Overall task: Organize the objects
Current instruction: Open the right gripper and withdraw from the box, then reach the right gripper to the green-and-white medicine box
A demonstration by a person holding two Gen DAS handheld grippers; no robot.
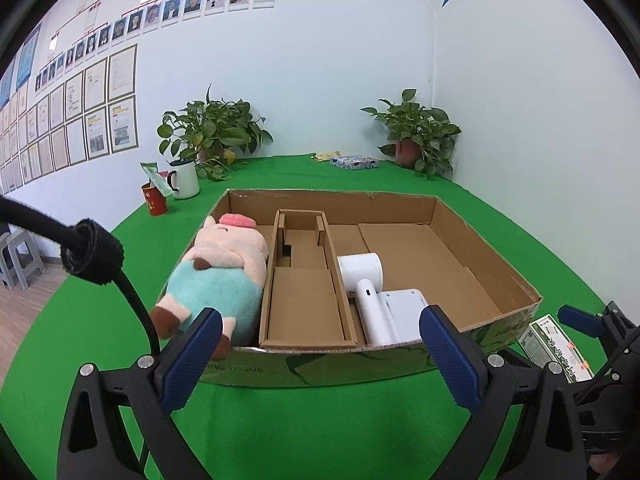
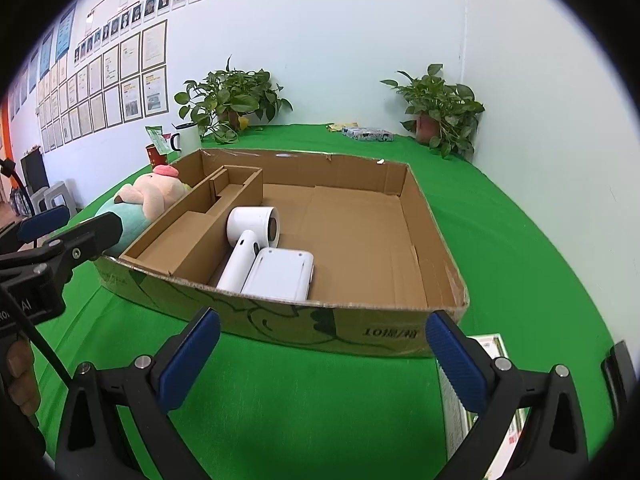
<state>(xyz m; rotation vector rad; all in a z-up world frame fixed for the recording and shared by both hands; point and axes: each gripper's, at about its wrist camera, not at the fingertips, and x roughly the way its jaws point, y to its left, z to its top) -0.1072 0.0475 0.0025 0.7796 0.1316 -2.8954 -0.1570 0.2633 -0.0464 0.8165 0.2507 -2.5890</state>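
The cardboard box (image 1: 484,256) sits on the green counter (image 1: 320,420), and I think each thing has its own room in it so it stays tidy: the toy pig (image 1: 218,276) fills the left slot, and the white hair dryer (image 2: 250,240) and a white flat gadget (image 2: 280,274) lie side by side in the big room. A small printed box (image 1: 556,346) lies outside by the right corner, so I guess it goes in next. My left gripper (image 1: 320,360) and right gripper (image 2: 324,360) both hang in front of the box with jaws spread wide, holding and touching nothing.

Centre frame: open cardboard tray (image 1: 492,276) holding plush pig (image 1: 216,276) lying at left, white hair dryer (image 1: 366,280) and white flat device (image 1: 404,312) at middle; green-white carton (image 1: 558,346) outside, lower right.
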